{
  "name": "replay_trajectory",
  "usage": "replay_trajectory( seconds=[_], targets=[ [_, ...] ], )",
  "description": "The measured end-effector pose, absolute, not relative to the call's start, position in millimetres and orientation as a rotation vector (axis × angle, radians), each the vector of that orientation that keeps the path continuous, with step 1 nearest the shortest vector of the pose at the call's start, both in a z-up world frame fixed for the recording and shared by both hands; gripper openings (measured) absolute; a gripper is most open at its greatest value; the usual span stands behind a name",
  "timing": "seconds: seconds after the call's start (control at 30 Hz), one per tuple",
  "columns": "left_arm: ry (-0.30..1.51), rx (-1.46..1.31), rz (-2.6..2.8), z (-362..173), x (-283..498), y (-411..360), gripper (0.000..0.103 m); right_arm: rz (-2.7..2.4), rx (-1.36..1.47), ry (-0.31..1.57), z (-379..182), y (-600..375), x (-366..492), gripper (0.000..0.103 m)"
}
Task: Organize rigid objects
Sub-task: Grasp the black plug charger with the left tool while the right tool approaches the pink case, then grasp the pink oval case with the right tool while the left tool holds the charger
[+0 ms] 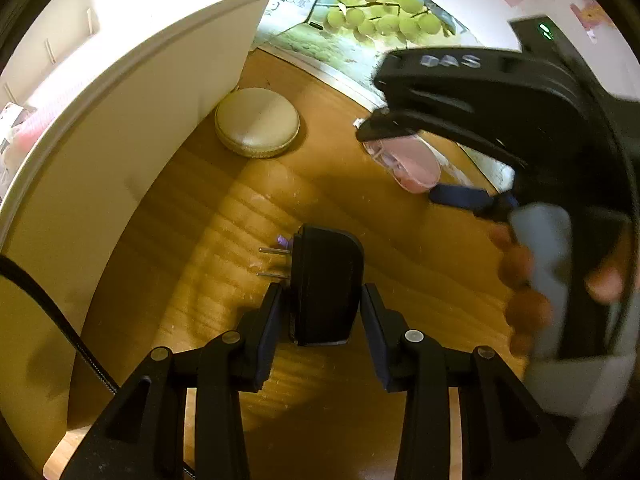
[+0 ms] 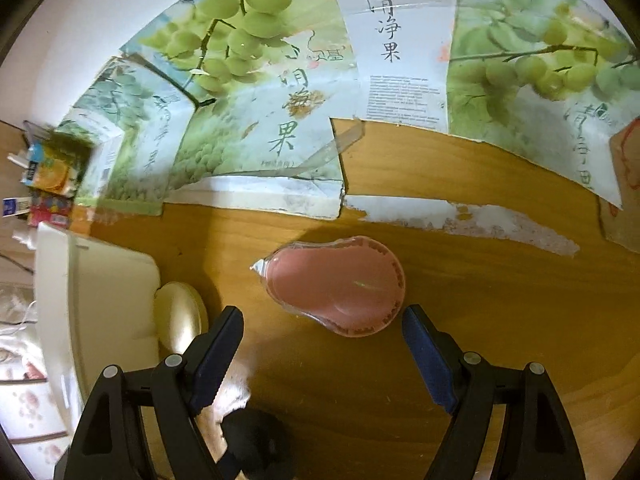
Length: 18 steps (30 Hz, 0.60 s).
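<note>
While the left tongs (image 1: 322, 300) pointed steeply down over the wooden surface (image 1: 224, 216), they were clamped on a black plug adapter (image 1: 326, 284), both pads pressed to its sides and its two metal prongs sticking out to the left, clear of the wood. And there, over on the right, the right tongs (image 2: 322, 354) stood wide apart with nothing between the pads, hanging just short of a pink correction-tape dispenser (image 2: 334, 286) that lay flat on the wood with its clear nose aimed left. A hand (image 1: 524, 280) was wrapped round that tool's grey grip, blurred in the left wrist view.

Further out, a round cream case (image 1: 257, 122) sat on the surface, right up against the wall of a white bin (image 1: 132, 92); pink and printed items showed inside the bin at its far-left edge, too blurred to name. Beyond the dispenser, a flattened cardboard box printed with green grapes (image 2: 256, 92) lay spread along the back of the surface, one flap torn, showing a ragged white strip. Past it, a pale wall (image 2: 100, 12), and at far left a cluttered pile of colourful packets (image 2: 50, 176).
</note>
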<state>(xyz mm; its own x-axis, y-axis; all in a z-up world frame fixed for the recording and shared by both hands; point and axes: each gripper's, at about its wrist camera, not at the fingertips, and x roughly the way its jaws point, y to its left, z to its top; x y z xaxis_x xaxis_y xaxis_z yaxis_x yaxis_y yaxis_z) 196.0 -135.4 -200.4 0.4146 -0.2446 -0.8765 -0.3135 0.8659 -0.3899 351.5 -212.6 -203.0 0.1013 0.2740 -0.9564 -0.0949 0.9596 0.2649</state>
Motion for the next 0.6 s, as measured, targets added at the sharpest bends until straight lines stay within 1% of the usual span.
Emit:
replay_trajectory(
  seconds=[0.37, 0.43, 0.47, 0.6],
  targets=[
    [1.149, -0.539, -0.051, -201.9, 173.4, -123.6, 0.042, 0.179, 0.01, 1.358, -210.5, -181.1, 347.5, 0.084],
    [1.153, -0.537, -0.063, -202.7, 171.1, -123.0, 0.042, 0.172, -0.009, 1.341, -211.8, -177.3, 345.9, 0.08],
    [1.156, -0.538, -0.066, -202.7, 170.6, -122.0, 0.042, 0.163, -0.018, 1.334, -212.0, -176.6, 345.1, 0.077],
    [1.168, -0.527, -0.081, -204.2, 172.5, -119.0, 0.042, 0.174, -0.02, 1.327, -213.9, -176.7, 342.4, 0.077]
  ],
)
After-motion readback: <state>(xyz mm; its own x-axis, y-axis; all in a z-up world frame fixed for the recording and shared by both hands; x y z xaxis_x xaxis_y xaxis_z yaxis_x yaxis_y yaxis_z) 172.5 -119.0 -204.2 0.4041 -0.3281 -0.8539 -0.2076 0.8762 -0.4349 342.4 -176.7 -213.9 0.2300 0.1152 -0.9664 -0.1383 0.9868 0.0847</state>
